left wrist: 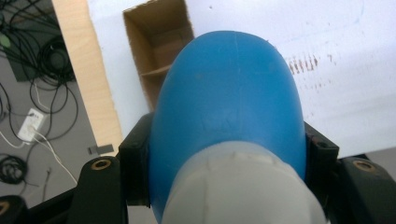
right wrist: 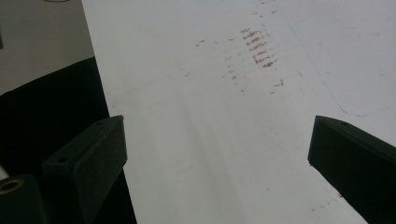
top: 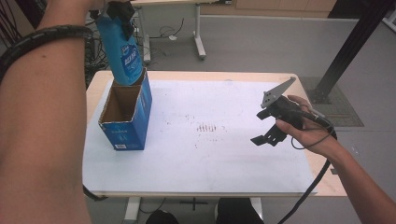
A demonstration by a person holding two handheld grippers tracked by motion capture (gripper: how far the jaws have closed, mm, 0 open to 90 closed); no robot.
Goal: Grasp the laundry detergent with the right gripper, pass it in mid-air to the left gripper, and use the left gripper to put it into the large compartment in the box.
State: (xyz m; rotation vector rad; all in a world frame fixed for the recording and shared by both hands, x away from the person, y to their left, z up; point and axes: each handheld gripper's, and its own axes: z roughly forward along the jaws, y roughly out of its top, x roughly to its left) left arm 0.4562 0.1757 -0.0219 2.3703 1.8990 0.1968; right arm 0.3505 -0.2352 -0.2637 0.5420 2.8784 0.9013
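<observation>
My left gripper (top: 120,11) is clamped on the blue bottle (top: 122,51), jaws pinching it just below the white cap (left wrist: 243,186). The bottle hangs tilted, bottom end at the mouth of the open blue carton (top: 127,114), right at its far rim; I can't tell whether the base touches the cardboard. The carton stands upright on the white sheet (top: 210,154), at its left side.

My right gripper (top: 272,125) is idle, jaws wide apart with nothing between them, held above the sheet well to the right of the carton.

Handling read, judgement only:
- Bottle looks like rigid plastic, smooth skin, rounded shoulder. Slippery under hard pads, so a grip on the curve could slide toward the cap.
- Best hold is where I have it: the shoulder just under the cap, the cap acting as a stop.
- Contents unknown; if full, it's bottom-heavy and will swing under the jaws.
- Carton is thin cardboard, light, nothing holding it down. A nudge from the bottle base could shove or tip it.
- Fit looks snug. Square up over the opening before lowering.
</observation>
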